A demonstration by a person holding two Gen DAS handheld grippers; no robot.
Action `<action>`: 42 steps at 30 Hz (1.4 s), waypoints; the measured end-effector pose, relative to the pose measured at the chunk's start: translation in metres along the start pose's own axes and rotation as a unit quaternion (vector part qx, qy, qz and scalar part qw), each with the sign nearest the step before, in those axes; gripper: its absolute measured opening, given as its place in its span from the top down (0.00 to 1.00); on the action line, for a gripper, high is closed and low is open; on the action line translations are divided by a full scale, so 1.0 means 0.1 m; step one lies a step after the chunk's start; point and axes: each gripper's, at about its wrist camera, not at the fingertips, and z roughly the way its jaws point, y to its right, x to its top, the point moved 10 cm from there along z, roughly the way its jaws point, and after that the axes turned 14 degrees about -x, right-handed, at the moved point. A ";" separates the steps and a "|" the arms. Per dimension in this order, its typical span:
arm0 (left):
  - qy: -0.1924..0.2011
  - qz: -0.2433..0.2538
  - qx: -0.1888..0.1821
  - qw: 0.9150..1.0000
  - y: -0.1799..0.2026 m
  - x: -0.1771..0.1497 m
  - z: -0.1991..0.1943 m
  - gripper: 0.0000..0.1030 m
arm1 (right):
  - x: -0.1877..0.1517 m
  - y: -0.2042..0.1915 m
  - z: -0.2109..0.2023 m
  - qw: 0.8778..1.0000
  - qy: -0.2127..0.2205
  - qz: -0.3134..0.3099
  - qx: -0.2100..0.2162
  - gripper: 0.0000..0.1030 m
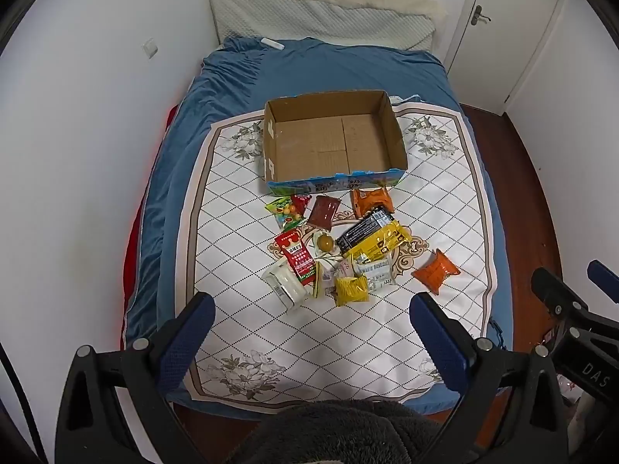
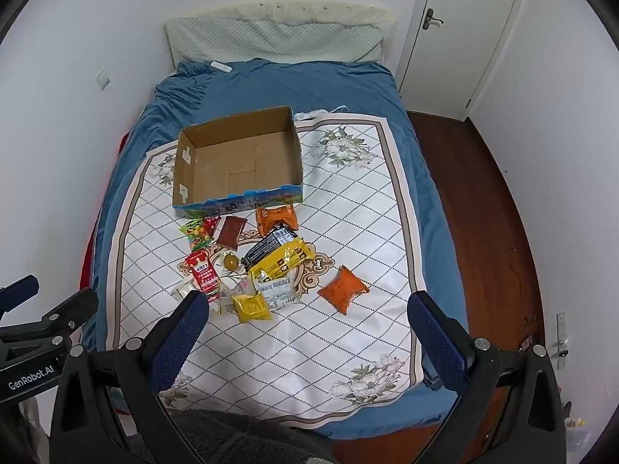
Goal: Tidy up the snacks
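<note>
The snacks [image 1: 340, 247] are heaped on a quilted mat [image 1: 309, 332] spread over the bed [image 1: 329, 69], just in front of an empty box [image 1: 398, 143] whose printed near wall faces the pile; one orange packet [image 1: 435, 272] lies apart to the right, and another is pressed against the box wall. Both the left gripper [image 1: 311, 319] and the right gripper [image 2: 309, 319] are held well back over the mat's near end, fingers spread wide and nothing gripped. The likeliest trouble is judged to come from the overlap: a black bar [image 2: 271, 244] is laid across a yellow bag [image 2: 280, 261], and a red pouch [image 2: 203, 274] across a white pack [image 1: 284, 282], so two items may be pinched at once or a neighbour dragged along. Slick wrappers may slip from the fingers in transit. The soft bed may give under a downward press, so the mat could be caught and bunched. The light box may be nudged away if its near wall is clipped.
</note>
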 end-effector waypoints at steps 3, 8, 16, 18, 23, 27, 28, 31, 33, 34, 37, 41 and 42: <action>0.002 0.001 -0.001 1.000 -0.03 0.00 -0.02 0.00 | 0.00 0.00 0.00 1.000 0.000 0.000 0.001 0.00; 0.003 0.000 -0.002 1.000 -0.04 0.01 -0.03 0.00 | 0.00 0.03 -0.08 1.000 -0.001 0.005 0.010 0.00; 0.005 0.000 -0.001 1.000 -0.04 0.03 -0.06 0.00 | -0.07 0.00 -0.08 1.000 -0.004 0.011 0.019 0.00; 0.006 0.000 -0.002 1.000 -0.04 0.04 -0.07 0.00 | -0.06 0.00 -0.08 1.000 -0.003 0.010 0.018 0.00; 0.006 0.000 -0.001 1.000 -0.03 0.04 -0.06 0.00 | -0.05 0.00 -0.08 1.000 -0.004 0.010 0.019 0.00; 0.007 0.000 -0.001 1.000 -0.03 0.04 -0.07 0.00 | -0.06 -0.01 -0.10 1.000 -0.004 0.011 0.020 0.00; 0.006 0.000 -0.001 1.000 -0.03 0.03 -0.07 0.00 | -0.06 -0.01 -0.11 1.000 -0.004 0.011 0.021 0.00; 0.007 0.000 -0.001 1.000 -0.03 0.03 -0.07 0.00 | -0.08 -0.02 -0.13 1.000 -0.005 0.011 0.024 0.00; 0.007 0.000 0.000 1.000 -0.03 0.04 -0.09 0.00 | -0.09 -0.03 -0.14 1.000 -0.006 0.011 0.026 0.00; 0.006 -0.001 -0.001 1.000 -0.02 0.06 -0.10 0.00 | -0.10 -0.03 -0.14 1.000 -0.005 0.011 0.026 0.00; 0.008 0.001 0.000 1.000 -0.02 0.07 -0.11 0.00 | -0.10 -0.04 -0.15 1.000 -0.004 0.012 0.026 0.00; 0.011 0.001 -0.001 1.000 0.01 0.09 -0.12 0.00 | -0.10 -0.04 -0.18 1.000 -0.001 0.013 0.026 0.00; 0.012 0.002 0.000 1.000 0.04 0.09 -0.15 0.00 | -0.10 -0.02 -0.19 1.000 0.000 0.013 0.027 0.00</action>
